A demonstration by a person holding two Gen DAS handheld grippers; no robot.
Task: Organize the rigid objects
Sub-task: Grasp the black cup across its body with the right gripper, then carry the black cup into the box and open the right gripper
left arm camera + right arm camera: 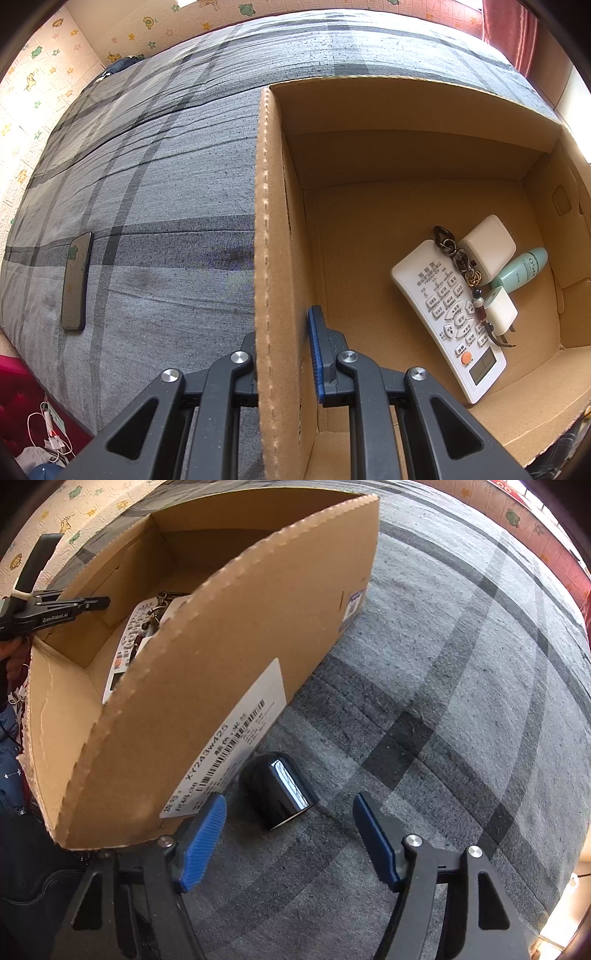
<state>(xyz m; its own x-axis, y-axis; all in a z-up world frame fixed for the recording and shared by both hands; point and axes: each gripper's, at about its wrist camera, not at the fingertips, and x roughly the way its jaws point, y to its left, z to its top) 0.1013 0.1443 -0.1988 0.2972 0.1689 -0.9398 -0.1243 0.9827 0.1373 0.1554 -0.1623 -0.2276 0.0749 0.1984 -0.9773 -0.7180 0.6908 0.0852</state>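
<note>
The glossy black cylinder (pixel 276 790) lies on its side on the bedsheet just ahead of my right gripper (pixel 290 843), nearer its left pad; its long axis runs diagonally, domed end toward the cardboard box (pixel 155 746), flat end toward me. The jaws stand apart, not touching it. My left gripper (pixel 284 354) is clamped on the box's side wall. The surface is a grey plaid sheet (pixel 155 192), with cartoon-patterned wallpaper (pixel 33 92) beyond and a phone (pixel 75 282) lying off to the left. Inside the box: a white remote (pixel 448 317), keychain (pixel 461 258), two white chargers (pixel 487 247) and a green tube (pixel 522 269).
</note>
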